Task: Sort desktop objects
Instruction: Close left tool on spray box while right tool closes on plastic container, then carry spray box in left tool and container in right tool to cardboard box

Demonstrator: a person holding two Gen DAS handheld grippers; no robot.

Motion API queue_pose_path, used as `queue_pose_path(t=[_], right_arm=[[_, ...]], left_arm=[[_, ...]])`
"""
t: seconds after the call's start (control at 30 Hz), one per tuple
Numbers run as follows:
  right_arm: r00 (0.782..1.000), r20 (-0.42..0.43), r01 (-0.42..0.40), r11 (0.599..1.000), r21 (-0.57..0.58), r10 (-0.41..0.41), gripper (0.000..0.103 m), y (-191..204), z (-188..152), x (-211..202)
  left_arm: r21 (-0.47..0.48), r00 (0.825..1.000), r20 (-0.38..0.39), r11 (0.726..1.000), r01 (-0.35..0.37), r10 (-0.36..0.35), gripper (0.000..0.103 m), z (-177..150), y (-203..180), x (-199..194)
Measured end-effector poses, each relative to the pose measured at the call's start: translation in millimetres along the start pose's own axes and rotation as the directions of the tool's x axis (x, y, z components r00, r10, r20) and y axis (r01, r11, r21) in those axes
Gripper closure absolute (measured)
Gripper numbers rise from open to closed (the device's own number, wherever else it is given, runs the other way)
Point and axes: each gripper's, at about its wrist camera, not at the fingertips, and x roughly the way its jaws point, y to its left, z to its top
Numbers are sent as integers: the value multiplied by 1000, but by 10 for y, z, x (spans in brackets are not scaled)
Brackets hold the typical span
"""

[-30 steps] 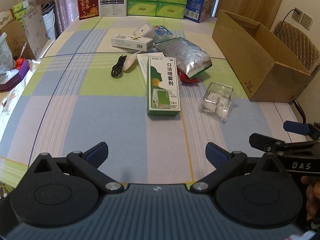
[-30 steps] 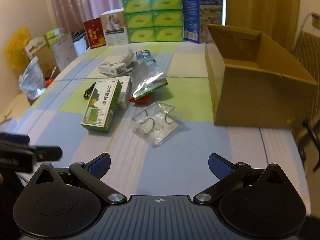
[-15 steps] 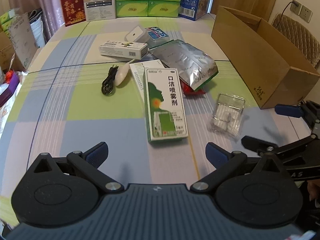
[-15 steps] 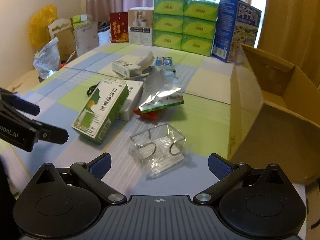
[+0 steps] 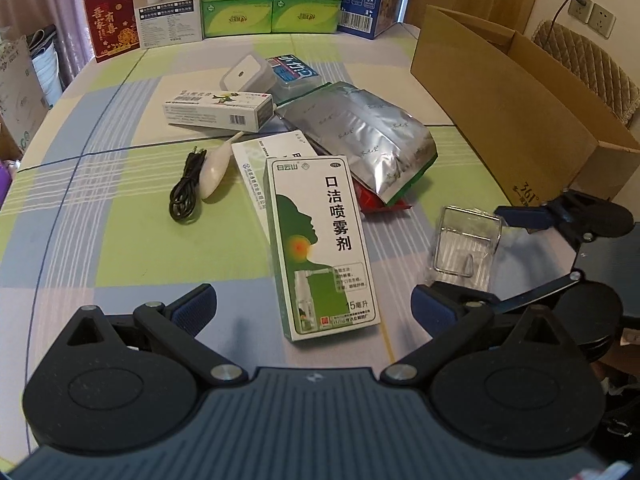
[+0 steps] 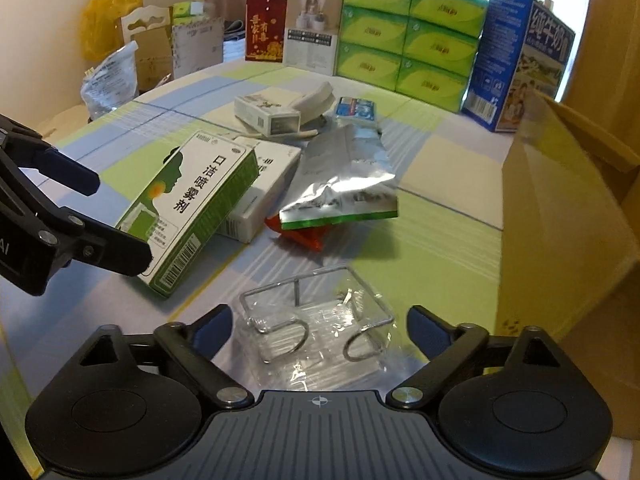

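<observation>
the white box (image 5: 256, 160) lies half hidden under the green spray box (image 5: 320, 240).

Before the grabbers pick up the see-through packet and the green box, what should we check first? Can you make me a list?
1. Right hand-held gripper open: ok.
2. Clear packet sits between its fingers: ok.
3. Left hand-held gripper open: ok.
4. Green spray box lines up between the left fingers: ok, but it leans on a white box, so it may tip.
5. Cardboard box open at the top: ok.
6. Room left inside it: cannot tell.
</observation>
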Motion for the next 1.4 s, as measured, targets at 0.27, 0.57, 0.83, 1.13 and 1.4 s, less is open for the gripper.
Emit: queue_pose_path(t=[0.27, 0.57, 0.83, 1.13, 1.4], right_arm=[[1000, 20, 20, 999, 49, -21, 38, -20, -51, -13], [996, 5, 83, 985, 154, -85, 38, -8, -191, -217], [996, 16, 82, 979, 184, -86, 38, 27, -207, -387], [994, 41, 92, 969, 231, -104, 38, 95, -241, -753], [986, 66, 126, 949, 291, -151, 38, 68, -274, -1140]], left_arm=[[10, 1000, 18, 1000, 21, -21, 2, 14, -60, 151], [104, 990, 90, 987, -121, 112, 22, 39, -225, 294], [102, 980, 102, 978, -179, 169, 52, -48, -275, 209], [66, 989, 85, 990, -125, 119, 53, -208, -320, -146], [37, 994, 90, 997, -65, 62, 53, -303, -476, -516]])
